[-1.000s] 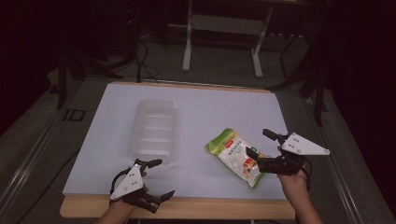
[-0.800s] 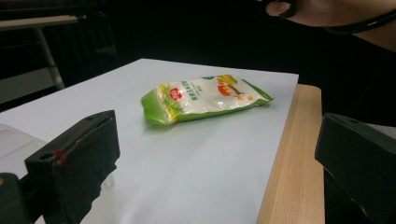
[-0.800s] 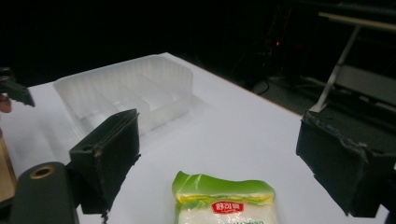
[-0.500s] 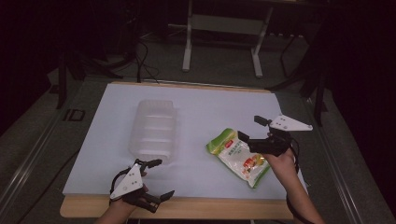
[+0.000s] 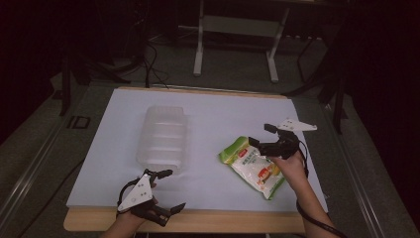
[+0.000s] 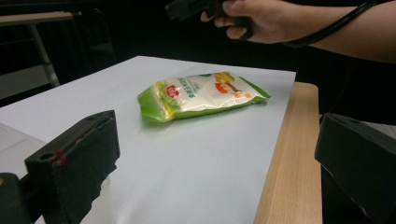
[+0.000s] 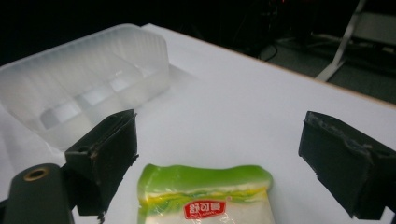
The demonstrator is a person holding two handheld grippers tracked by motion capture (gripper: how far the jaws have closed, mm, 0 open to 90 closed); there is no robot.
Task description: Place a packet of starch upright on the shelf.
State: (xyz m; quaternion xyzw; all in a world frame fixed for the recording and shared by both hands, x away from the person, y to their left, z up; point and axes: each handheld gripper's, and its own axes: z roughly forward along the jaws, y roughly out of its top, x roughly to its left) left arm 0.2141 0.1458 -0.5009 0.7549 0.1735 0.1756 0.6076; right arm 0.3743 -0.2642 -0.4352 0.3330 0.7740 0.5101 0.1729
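A green and white snack bag (image 5: 255,166) lies flat on the white sheet, right of centre. My right gripper (image 5: 259,134) hovers open just above the bag's green far end, holding nothing. In the right gripper view the bag (image 7: 205,200) lies below and between the wide-spread jaws of that gripper (image 7: 224,154). A clear plastic container (image 5: 163,139) stands left of centre, and it shows again as a ribbed tub (image 7: 84,79). My left gripper (image 5: 174,189) rests open at the table's front edge, empty. From the left gripper (image 6: 215,140) the bag (image 6: 201,95) lies farther off.
The white sheet (image 5: 223,114) covers most of the wooden table, whose bare front edge (image 5: 223,220) shows near me. The person's right hand (image 6: 261,16) is above the bag. A metal stand (image 5: 235,29) and cables lie on the dark floor beyond.
My right gripper has moved left and away from me, from beside the bag's right side to above its green far end. The left gripper has stayed put.
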